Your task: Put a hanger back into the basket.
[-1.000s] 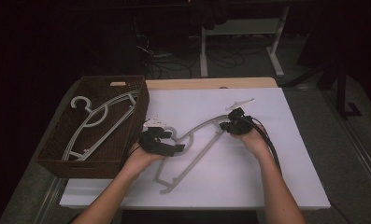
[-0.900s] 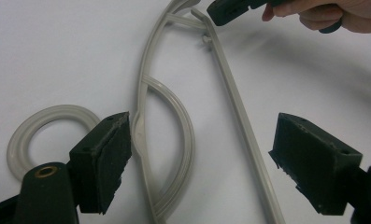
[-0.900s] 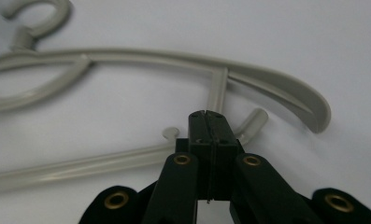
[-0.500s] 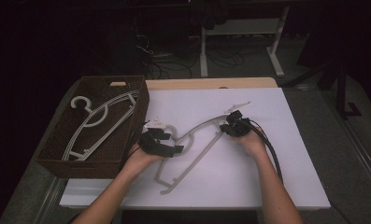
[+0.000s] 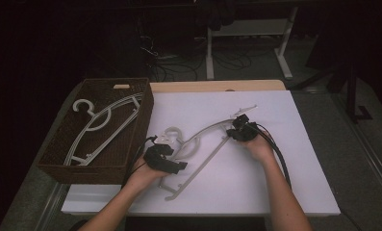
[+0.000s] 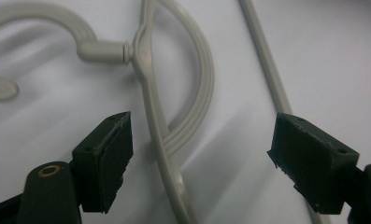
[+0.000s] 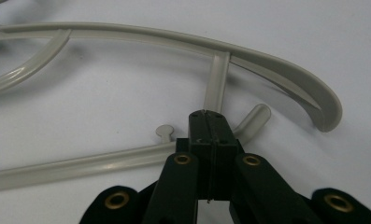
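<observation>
A grey plastic hanger [image 5: 203, 132] lies flat on the white table top [image 5: 285, 192]. My left gripper [image 5: 177, 166] is near the hanger's hook end. Its jaws stand open [image 6: 199, 158], one on each side of the hanger's shoulder arm [image 6: 150, 93] just below the hook [image 6: 33, 18], and neither pad touches it. My right gripper [image 5: 234, 131] is at the hanger's far end. There its jaws are shut [image 7: 210, 126], with their tips over the joint between a short strut [image 7: 217, 74] and the bottom bar. I see nothing pinched between them.
A brown woven basket [image 5: 145, 113] stands at the table's left with another grey hanger [image 5: 102, 127] inside. Black cables [image 5: 277, 154] trail from the right gripper along the forearm. Behind the table the floor is dark, with desk legs and cords.
My left gripper has sunk a little toward the hanger near its hook. The right gripper and the hanger have stayed put.
</observation>
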### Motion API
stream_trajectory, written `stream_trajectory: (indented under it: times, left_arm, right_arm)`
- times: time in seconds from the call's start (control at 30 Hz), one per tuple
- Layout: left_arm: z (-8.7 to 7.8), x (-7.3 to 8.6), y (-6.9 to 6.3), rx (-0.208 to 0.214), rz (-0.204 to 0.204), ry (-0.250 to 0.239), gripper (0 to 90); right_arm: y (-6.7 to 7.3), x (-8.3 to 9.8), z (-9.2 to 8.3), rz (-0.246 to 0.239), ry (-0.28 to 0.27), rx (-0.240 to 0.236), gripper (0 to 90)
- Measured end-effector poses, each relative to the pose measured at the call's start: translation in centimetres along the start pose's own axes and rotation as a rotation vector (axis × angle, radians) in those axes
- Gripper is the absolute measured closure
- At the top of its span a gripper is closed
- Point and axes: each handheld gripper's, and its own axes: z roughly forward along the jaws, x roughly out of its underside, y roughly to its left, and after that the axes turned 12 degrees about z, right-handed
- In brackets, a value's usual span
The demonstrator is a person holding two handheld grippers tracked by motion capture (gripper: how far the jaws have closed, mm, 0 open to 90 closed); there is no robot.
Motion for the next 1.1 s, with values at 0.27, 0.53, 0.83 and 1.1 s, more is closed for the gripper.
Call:
stream_trajectory:
  times: [0.27,0.53,0.83,1.1]
  left_arm:
    - [0.29,0.4,-0.19,0.005,-0.013,0.046,31.4]
    - [0.15,0.36,-0.21,-0.004,-0.029,0.049,47.6]
    - [-0.04,0.25,-0.23,-0.006,-0.039,0.034,71.6]
    - [-0.25,-0.2,-0.57,-0.028,-0.024,0.033,74.5]
  right_arm:
    - [0.02,0.03,0.07,-0.002,0.003,0.002,89.1]
    - [0.03,0.08,0.12,-0.007,0.013,0.006,89.1]
    - [0.02,0.14,-0.03,-0.018,0.02,0.015,89.1]
    - [-0.24,0.24,-0.28,-0.005,0.019,0.002,89.0]
